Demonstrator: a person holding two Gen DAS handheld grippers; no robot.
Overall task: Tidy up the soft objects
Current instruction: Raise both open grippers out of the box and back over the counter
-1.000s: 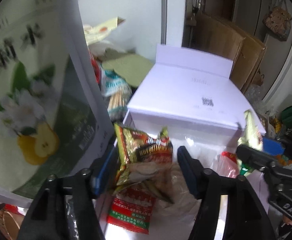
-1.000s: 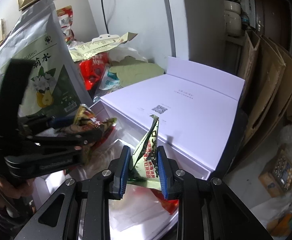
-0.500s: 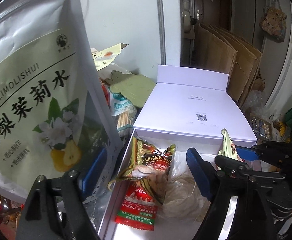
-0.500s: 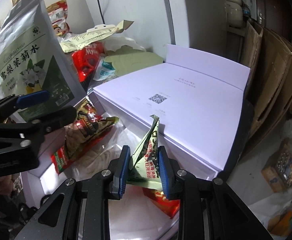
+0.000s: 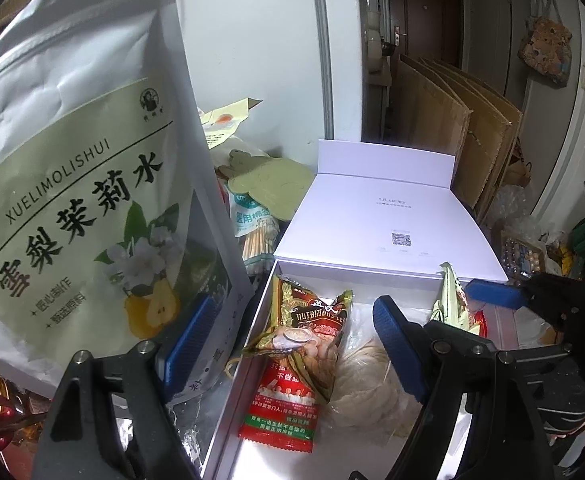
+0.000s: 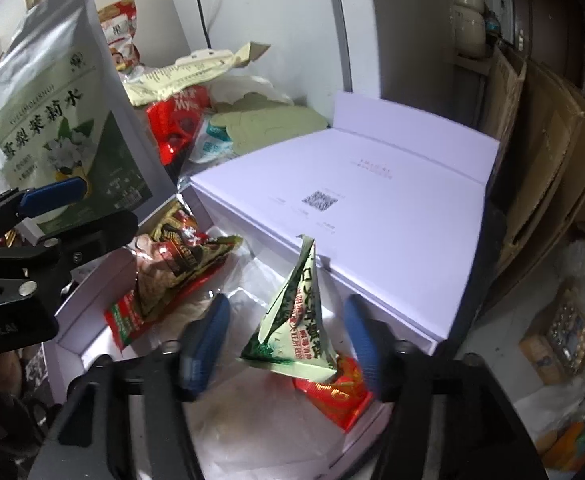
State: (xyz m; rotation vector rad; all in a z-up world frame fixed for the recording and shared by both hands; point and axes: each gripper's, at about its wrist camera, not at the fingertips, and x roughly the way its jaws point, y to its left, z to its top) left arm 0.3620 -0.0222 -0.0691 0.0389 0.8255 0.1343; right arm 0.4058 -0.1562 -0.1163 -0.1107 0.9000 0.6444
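1. Your right gripper [image 6: 286, 344]: jaws are opening, blue pads blurred. The green triangular packet [image 6: 292, 328] stands between them; pads are clear of it on both sides, no grip.
2. Green triangular packet: sits upright, tip up, inside the open white box [image 6: 92, 312], near the box's far wall. Its base rests on a red packet [image 6: 336, 394] in the box's right corner.
3. Your left gripper [image 5: 288, 340]: jaws stand wide, nothing pressed between the pads. It hovers over the box's left edge.
4. Left pad [image 5: 188, 340] lies in front of the big pear-print pouch [image 5: 80, 184], which stands upright just outside the box, left side. Contact w/ pouch: cannot tell.
5. Brown-green snack bag [image 5: 312, 336]: lies in the box's left part, under the left jaw gap, on top of a red-white-green packet [image 5: 284, 412]. Neither pad touches it.
6. Beside those, a clear bag w/ pale contents [image 5: 368, 384] lies on the box floor, centre.
7. Box lid [image 5: 388, 224] is folded back behind the box, QR code facing up.
8. Loose packets pile up at the wall, beyond the pouch. Flat cardboard sheets [image 5: 448, 136] lean to the right of the lid.
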